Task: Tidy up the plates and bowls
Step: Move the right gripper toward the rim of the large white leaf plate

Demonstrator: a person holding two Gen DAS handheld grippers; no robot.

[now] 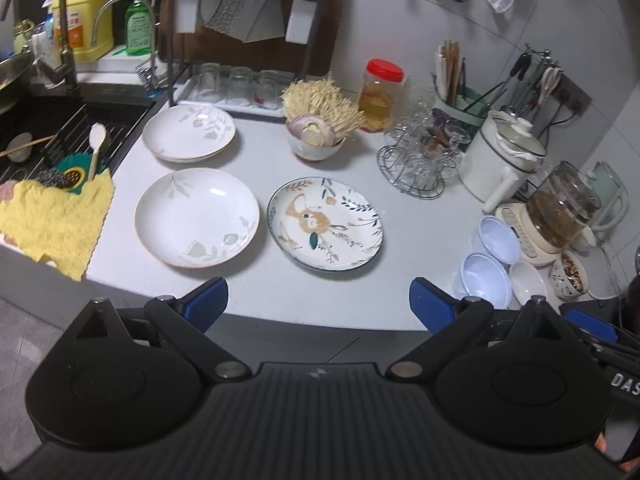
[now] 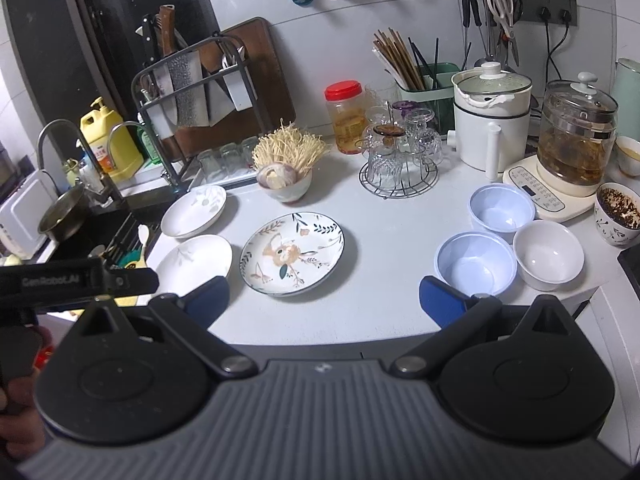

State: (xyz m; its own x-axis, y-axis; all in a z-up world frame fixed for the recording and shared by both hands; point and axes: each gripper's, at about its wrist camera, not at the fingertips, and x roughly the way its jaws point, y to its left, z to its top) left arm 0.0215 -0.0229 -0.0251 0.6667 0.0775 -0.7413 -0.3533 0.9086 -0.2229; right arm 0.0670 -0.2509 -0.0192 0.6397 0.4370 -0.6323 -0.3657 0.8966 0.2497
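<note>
Two white plates with pale leaf prints lie on the white counter, one near [image 1: 197, 218] [image 2: 194, 258] and one farther back [image 1: 189, 132] [image 2: 194, 210]. A flower-patterned plate [image 1: 325, 224] [image 2: 292, 253] lies right of them. Two light blue bowls [image 1: 486, 285] [image 1: 500, 238] [image 2: 476, 263] [image 2: 502, 207] and a white bowl [image 1: 528, 283] [image 2: 548, 254] stand at the right. My left gripper [image 1: 319, 304] is open and empty at the counter's front edge, before the plates. My right gripper [image 2: 324, 300] is open and empty, between the patterned plate and the bowls.
A bowl of mushrooms and onion [image 1: 316, 146] [image 2: 286, 184], a red-lidded jar [image 2: 346, 118], a glass rack [image 2: 400, 160], a white pot [image 2: 490, 120] and a glass kettle [image 2: 576, 136] stand behind. The sink [image 1: 60, 128] and a yellow cloth [image 1: 56, 220] are at left.
</note>
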